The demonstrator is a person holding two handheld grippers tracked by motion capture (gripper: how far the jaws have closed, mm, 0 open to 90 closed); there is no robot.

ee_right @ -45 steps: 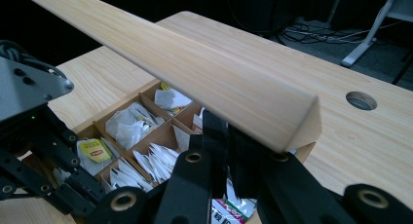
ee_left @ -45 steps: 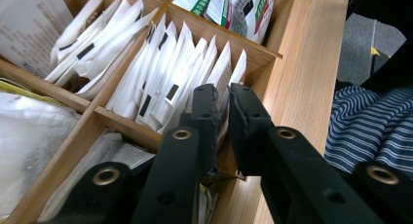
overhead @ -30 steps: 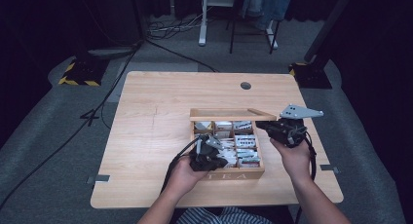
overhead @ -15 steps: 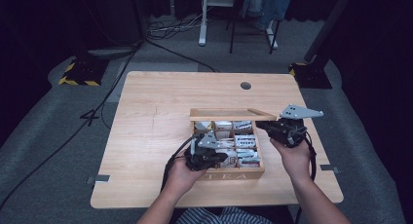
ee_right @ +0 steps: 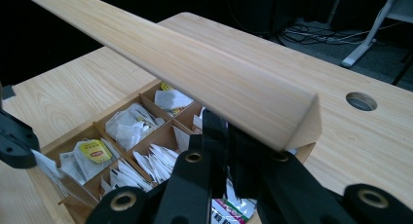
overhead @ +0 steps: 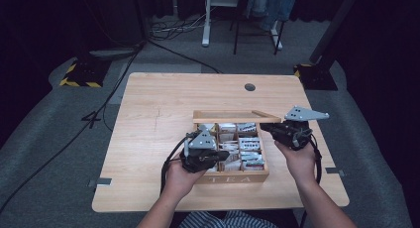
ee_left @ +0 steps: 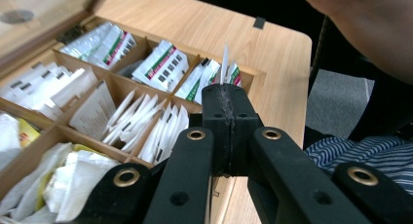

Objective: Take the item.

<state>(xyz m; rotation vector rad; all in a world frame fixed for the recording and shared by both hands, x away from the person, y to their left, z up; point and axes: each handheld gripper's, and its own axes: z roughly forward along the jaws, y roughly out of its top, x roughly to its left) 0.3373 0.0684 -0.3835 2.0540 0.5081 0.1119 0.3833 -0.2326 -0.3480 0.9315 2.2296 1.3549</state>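
While the right gripper [overhead: 270, 127] stays clamped on the raised lid [overhead: 236, 117] along the tea box's [overhead: 237, 178] far side, the left gripper [ee_left: 225, 95] pinches a sachet [ee_left: 225, 63] upright above the box's near-left compartments.

We read "TEA" on the front wall of the wooden box [overhead: 237, 179]. Print on the tea bag packets [ee_left: 163, 64] inside is too small to read.

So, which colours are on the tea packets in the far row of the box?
The tea packets are white with green and red stripes and black marks, clearest in the left gripper view.
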